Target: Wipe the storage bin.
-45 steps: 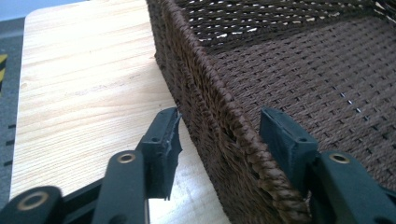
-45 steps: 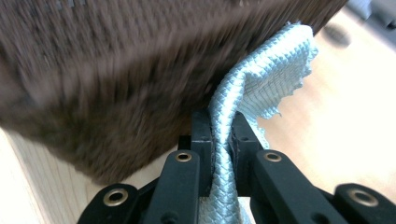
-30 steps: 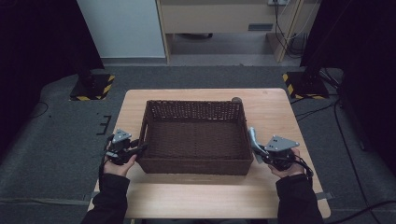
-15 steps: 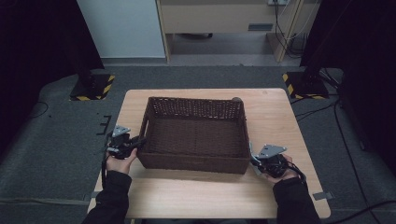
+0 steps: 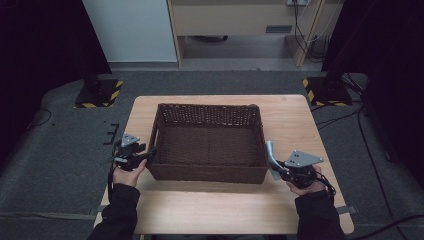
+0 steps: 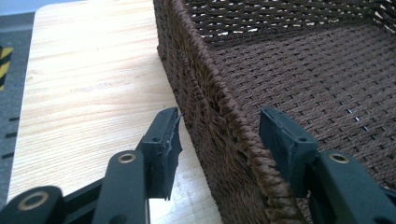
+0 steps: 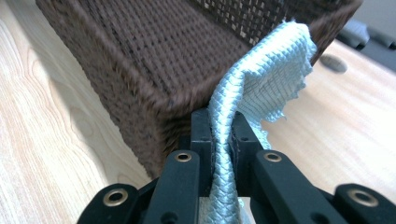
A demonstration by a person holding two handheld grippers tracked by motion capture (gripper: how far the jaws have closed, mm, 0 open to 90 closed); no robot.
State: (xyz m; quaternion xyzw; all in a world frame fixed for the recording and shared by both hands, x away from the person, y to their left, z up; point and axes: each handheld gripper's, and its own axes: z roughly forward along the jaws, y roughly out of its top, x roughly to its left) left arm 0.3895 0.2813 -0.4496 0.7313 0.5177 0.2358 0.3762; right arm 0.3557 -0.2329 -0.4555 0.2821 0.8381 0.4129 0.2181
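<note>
Left claw (image 6: 217, 140) gaped wide, jaws straddling left wall of woven basket (image 5: 209, 145) near its front corner, not yet pinching; likely there to steady basket. Basket sat mid-tabletop (image 5: 215, 210), nothing inside. Right claw (image 7: 219, 126) clamped tight on pale blue cloth (image 7: 261, 79), fabric bunched upright between jaws. Cloth hung just beside basket's right front corner, outside it. Judgement: cloth bound for basket, needing lift over rim. Risk: loose edge snagging weave.
</note>
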